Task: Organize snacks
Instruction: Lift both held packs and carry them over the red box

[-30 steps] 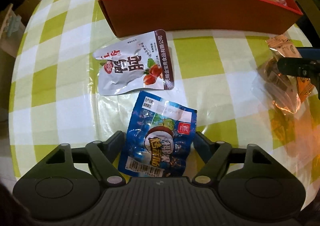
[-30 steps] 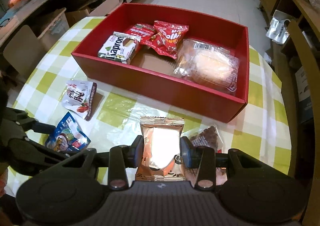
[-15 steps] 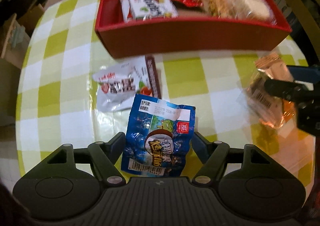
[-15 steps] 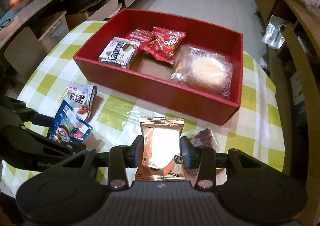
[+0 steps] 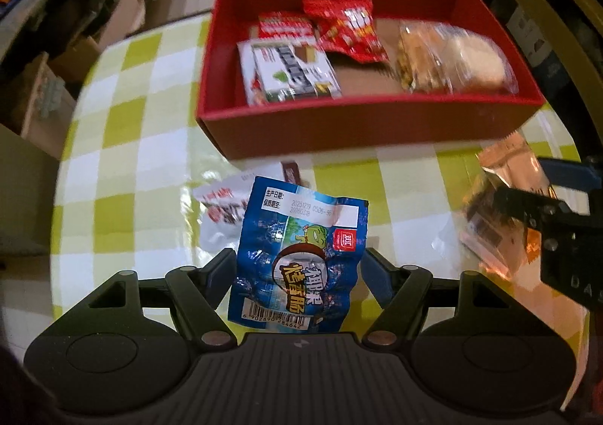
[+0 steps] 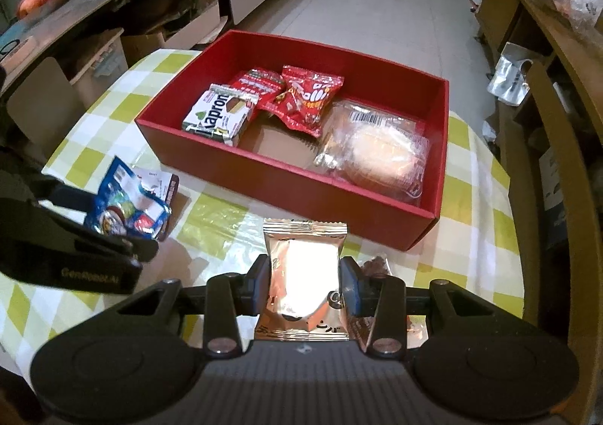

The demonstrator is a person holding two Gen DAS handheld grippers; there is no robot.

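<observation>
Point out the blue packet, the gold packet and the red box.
blue packet (image 5: pixel 301 255), left wrist view, middle of its printed front.
gold packet (image 6: pixel 303 274), right wrist view, shiny centre between the pads.
red box (image 6: pixel 286 180), right wrist view, near outer wall.

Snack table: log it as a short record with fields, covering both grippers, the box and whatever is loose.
left gripper: shut on blue packet, lifted off the table
right gripper: shut on gold packet
red box: holds wafer pack, two red packets, clear-wrapped bread
loose on tablecloth: white packet, partly hidden by blue packet
</observation>
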